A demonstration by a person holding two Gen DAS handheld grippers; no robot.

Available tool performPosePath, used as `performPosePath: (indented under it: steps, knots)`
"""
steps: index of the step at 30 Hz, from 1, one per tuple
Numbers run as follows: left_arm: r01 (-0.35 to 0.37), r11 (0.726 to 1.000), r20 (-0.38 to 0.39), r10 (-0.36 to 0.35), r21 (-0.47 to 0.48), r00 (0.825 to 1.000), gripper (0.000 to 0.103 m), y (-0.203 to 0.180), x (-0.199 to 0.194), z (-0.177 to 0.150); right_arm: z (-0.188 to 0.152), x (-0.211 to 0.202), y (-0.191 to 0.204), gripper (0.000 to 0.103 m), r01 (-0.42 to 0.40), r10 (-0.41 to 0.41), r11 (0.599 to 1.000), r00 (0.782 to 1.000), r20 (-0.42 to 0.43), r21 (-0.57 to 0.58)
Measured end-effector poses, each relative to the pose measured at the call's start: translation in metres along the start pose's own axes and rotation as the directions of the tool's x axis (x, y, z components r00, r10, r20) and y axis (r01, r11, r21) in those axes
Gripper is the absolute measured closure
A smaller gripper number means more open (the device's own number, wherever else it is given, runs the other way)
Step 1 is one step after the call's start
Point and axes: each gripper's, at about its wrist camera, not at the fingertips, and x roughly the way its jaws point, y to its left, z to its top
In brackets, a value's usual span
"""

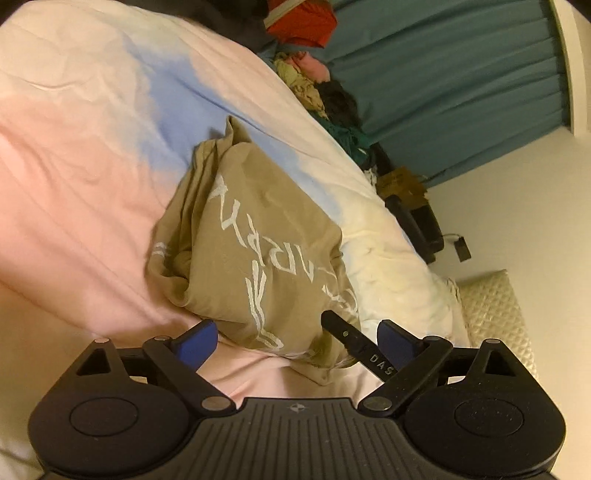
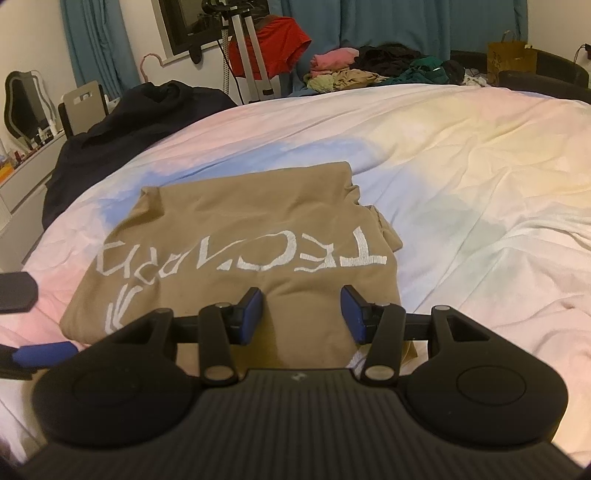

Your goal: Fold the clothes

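Tan shirt with white lettering lying folded on a pastel bedspread, near edge just under both tools

Left gripper spread wide, nothing between its blue pads; right gripper likewise parted over the shirt's near hem

Beyond the far edge of the bed: heap of mixed clothes, red garment behind a tripod, dark bundle on the left, brown paper bag, teal curtains
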Motion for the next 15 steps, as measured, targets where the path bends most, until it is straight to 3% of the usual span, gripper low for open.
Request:
performPosePath:
  steps: [6,10,14,15]
  knots:
    - [-0.085,0.996,-0.001,0.085,-0.020,0.996,0.010,0.016,0.035,0.001,0.001,0.000,0.001,0.052,0.006,-0.006,1.000,1.000,-0.001,0.003]
    - [0.000,0.997,0.084,0.006,-0.074,0.996,0.014,0.022,0.034,0.004,0.000,-0.001,0.000,0.052,0.005,-0.005,1.000,1.000,0.001,0.008]
    - [0.112,0.992,0.165,-0.102,-0.052,0.981,0.014,0.019,0.019,0.001,0.001,-0.001,-0.003,0.052,0.002,-0.002,1.000,1.000,0.003,0.027]
    - [0.102,0.993,0.173,-0.090,-0.064,0.981,0.021,0.020,0.018,0.001,0.001,-0.001,-0.003,0.052,0.002,-0.002,1.000,1.000,0.003,0.031]
